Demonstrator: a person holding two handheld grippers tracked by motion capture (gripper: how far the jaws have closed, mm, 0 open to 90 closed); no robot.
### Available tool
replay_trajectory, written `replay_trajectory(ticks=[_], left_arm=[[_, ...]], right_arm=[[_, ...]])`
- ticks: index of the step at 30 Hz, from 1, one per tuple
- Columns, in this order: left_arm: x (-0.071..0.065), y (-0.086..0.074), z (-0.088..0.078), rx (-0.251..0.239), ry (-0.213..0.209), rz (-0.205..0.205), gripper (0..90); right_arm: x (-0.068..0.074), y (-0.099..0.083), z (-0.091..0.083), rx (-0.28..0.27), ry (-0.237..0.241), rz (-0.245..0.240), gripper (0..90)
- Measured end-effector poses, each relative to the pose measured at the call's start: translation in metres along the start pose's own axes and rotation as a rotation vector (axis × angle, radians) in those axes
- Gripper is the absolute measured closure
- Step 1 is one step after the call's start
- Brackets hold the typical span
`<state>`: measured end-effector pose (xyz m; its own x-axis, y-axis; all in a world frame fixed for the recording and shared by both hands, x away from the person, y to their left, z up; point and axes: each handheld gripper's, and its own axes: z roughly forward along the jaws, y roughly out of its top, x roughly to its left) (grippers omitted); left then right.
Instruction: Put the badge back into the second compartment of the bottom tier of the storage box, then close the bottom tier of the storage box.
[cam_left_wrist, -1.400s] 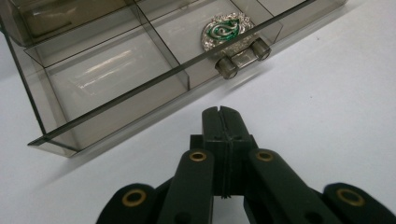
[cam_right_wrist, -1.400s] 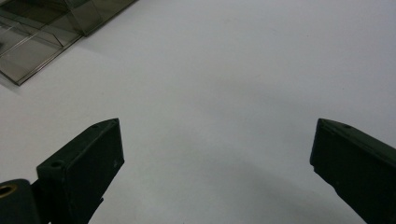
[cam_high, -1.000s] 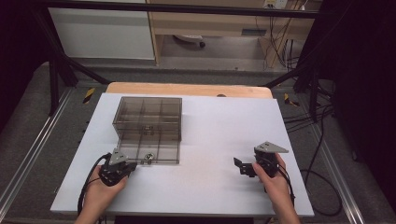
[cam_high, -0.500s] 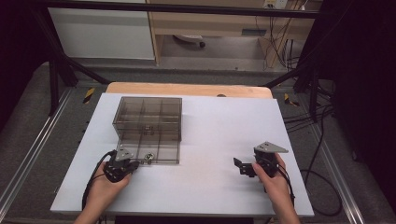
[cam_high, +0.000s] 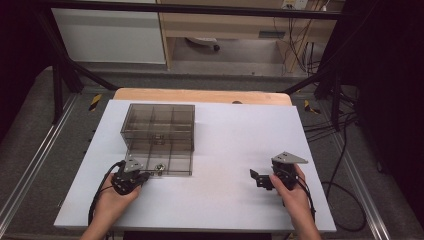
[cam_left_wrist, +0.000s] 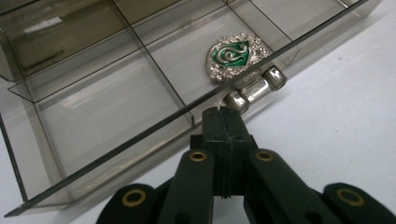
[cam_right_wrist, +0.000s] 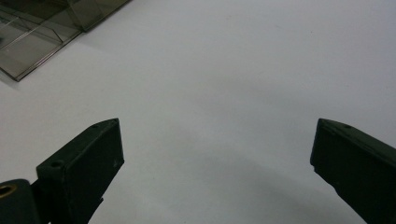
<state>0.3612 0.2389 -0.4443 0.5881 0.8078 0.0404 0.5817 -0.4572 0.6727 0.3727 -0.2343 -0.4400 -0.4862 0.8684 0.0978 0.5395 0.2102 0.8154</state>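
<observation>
The smoky transparent plastic organiser box (cam_high: 158, 139), divided into compartments, sits on the white counter (cam_high: 225, 150) at about ten o'clock from the counter's middle, with a shallow drawer tray pulled out toward the person. The left gripper (cam_left_wrist: 224, 116) is at the tray's front wall, at about seven o'clock on the counter in the high view (cam_high: 131, 177). Its jaws are pressed together with nothing visible between them, and their tips are right at the small shiny metal cylinder handle (cam_left_wrist: 254, 91) on the tray's front wall; whether they touch it I cannot tell. Just behind that wall, inside the front compartment, lies a silver crest-shaped badge with a green enamel centre (cam_left_wrist: 232, 55), flat on the tray floor, at twelve o'clock from the jaw tips.

The right gripper (cam_high: 267, 177), held in the right hand (cam_high: 295, 197), is at about four o'clock on the counter, well apart from the box. Its jaws stand wide apart over bare white counter in the right gripper view (cam_right_wrist: 217, 144), nothing between them, a corner of the box at ten o'clock.
</observation>
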Motion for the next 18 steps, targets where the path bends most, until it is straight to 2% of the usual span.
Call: replay_trajectory(ticks=[18], left_arm=[[0.0009,-0.0003,0.0014,-0.014,-0.007,-0.008,90.0]], right_arm=[[0.0023,-0.0003,0.0019,0.001,0.002,0.006,3.0]])
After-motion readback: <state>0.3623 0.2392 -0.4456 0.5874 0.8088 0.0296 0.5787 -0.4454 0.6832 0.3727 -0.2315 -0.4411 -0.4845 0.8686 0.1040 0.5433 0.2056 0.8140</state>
